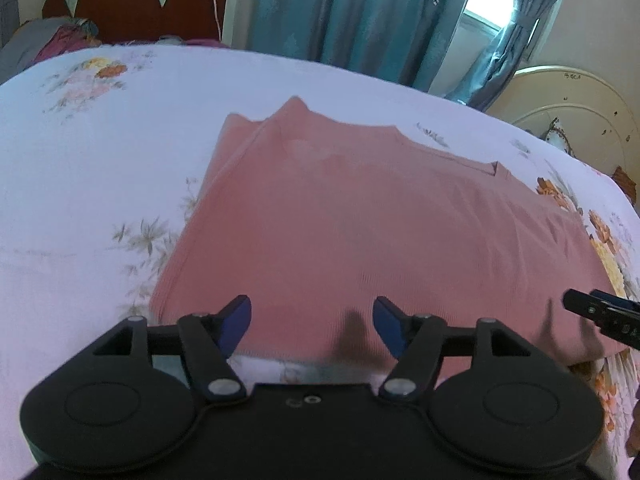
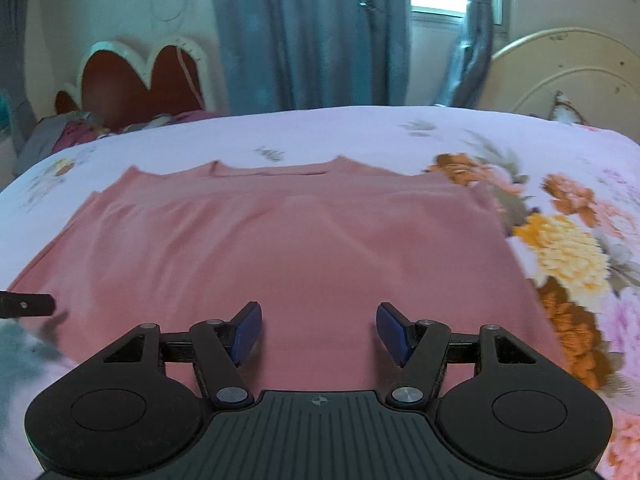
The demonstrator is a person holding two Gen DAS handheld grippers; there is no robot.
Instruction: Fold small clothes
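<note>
A pink ribbed top (image 1: 340,220) lies spread flat on the bed, its neckline at the far side. My left gripper (image 1: 312,322) hovers over the top's near hem with both blue pads apart and nothing between them. In the right wrist view the same pink top (image 2: 288,248) fills the middle, and my right gripper (image 2: 319,330) stands open above its near edge, empty. The right gripper's finger (image 1: 600,312) shows at the right edge of the left wrist view; the left gripper's finger (image 2: 28,305) shows at the left edge of the right one.
The bed sheet (image 1: 100,168) is white with flower prints. A red and white headboard (image 1: 152,0) and a heap of clothes (image 1: 52,40) lie at the far left. Teal curtains (image 2: 304,32) hang behind, and a cream footboard (image 2: 568,76) stands at the right.
</note>
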